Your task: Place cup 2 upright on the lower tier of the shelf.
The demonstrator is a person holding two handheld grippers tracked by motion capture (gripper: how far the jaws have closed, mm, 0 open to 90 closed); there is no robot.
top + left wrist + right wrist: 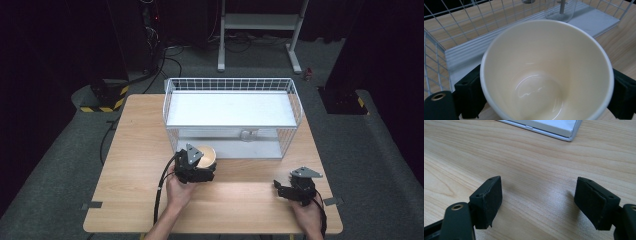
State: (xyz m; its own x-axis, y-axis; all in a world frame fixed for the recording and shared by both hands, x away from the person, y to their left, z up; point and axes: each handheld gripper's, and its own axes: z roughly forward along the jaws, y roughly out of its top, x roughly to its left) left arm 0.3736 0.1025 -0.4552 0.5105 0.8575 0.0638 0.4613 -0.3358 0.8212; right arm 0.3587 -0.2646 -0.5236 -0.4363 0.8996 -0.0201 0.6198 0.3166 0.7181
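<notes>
**A:** What is on the table?

**B:** A light wooden table (pixel 130 150) carries a white wire basket (pixel 232 85) toward its far side. The basket has two white shelves, one above the other. On the lower shelf stands a clear glass (pixel 248 135), near the basket's front.

**A:** Where is the cup?

**B:** A cream-coloured cup (pixel 206 155) sits just in front of the basket, toward its left end. In the left gripper view the cup (pixel 546 72) is seen from its open mouth, empty, with a glossy inside.

**A:** What is the left gripper doing?

**B:** The left gripper (pixel 196 170) grasps the cup. Its two black jaws sit against the cup's outer wall, one on each side.

**A:** And the right gripper?

**B:** The right gripper (pixel 286 190) is well apart from the cup, near the table's front right corner. Its jaws stand wide apart, released, with nothing between them. In the right gripper view the fingertips (pixel 490 200) hover over bare wood, with a corner of the basket's lower shelf (pixel 559 127) farther off.
</notes>
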